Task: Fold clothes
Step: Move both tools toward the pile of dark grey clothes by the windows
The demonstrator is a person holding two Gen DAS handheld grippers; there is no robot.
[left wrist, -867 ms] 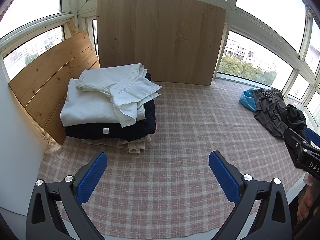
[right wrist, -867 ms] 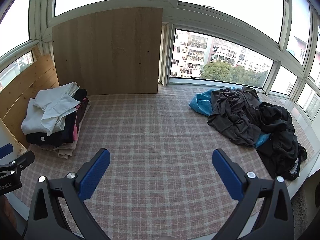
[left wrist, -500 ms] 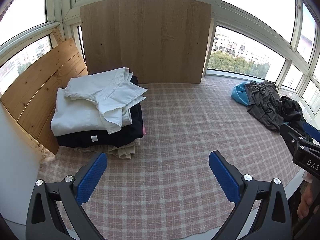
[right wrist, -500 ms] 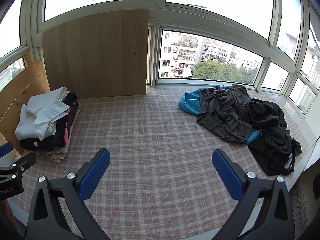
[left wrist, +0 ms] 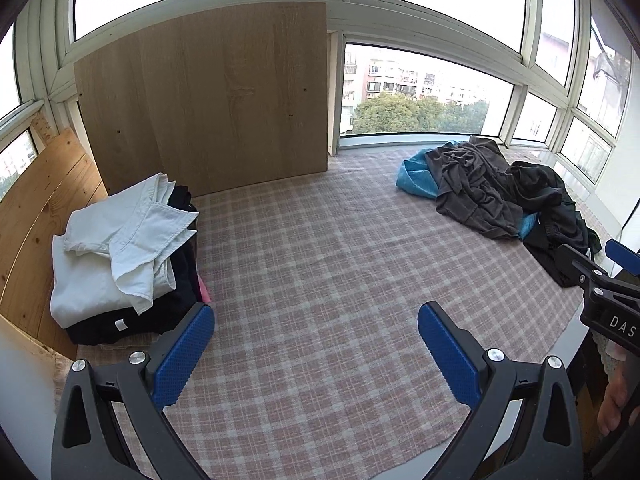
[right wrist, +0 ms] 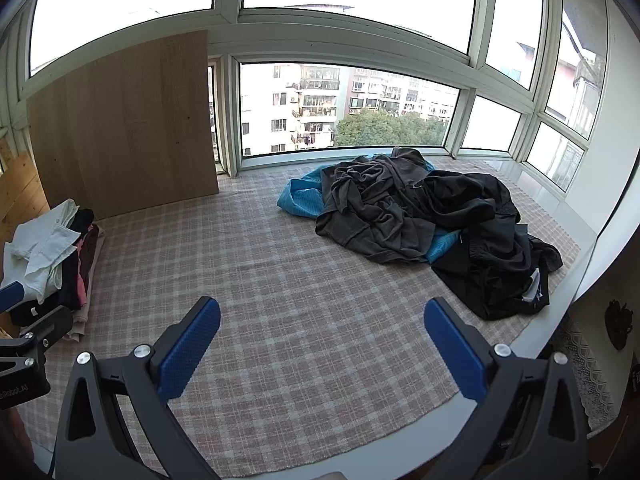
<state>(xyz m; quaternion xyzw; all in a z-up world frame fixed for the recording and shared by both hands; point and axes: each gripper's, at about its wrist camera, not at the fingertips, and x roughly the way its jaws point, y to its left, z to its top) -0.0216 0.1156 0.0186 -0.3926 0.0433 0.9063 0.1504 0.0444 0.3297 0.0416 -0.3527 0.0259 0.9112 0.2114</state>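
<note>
A stack of folded clothes (left wrist: 120,256), white on top and black below, sits at the left of the plaid cloth (left wrist: 320,280); it also shows in the right wrist view (right wrist: 52,256). A heap of unfolded dark grey, black and blue clothes (right wrist: 420,216) lies at the right; it also shows in the left wrist view (left wrist: 496,196). My left gripper (left wrist: 316,340) is open and empty above the cloth's near part. My right gripper (right wrist: 322,338) is open and empty, near the front, left of the heap.
A large wooden board (left wrist: 208,100) leans against the windows at the back. A slatted wooden panel (left wrist: 36,208) stands at the left behind the stack. The cloth's front edge (right wrist: 400,432) runs near the grippers. Windows surround the platform.
Both grippers have swung to the right, away from the folded stack and toward the unfolded heap. Both stayed open and empty.
</note>
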